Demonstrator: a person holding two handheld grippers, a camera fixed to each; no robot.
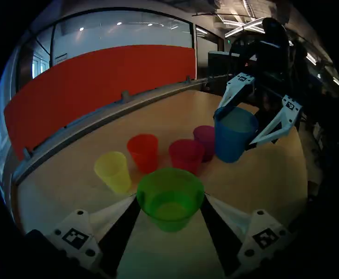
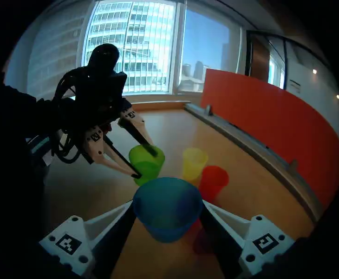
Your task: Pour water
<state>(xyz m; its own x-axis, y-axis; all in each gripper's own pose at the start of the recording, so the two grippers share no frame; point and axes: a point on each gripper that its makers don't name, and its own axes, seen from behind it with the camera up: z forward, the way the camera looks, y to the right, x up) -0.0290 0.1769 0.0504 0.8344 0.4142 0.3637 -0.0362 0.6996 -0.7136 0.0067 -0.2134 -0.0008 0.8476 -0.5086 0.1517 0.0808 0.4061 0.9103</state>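
My left tool (image 1: 169,197) clamps the green cup (image 1: 170,211) upright at the bench (image 1: 262,176), probably as receiver. My right tool (image 2: 167,204) clamps the blue cup (image 2: 167,223), level nearby, presumably so nothing spills before tipping.

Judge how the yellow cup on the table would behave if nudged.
The yellow cup looks like thin translucent plastic, so it is probably light and easily slid. Standing upright on its narrower end, it would likely tip if pushed high.
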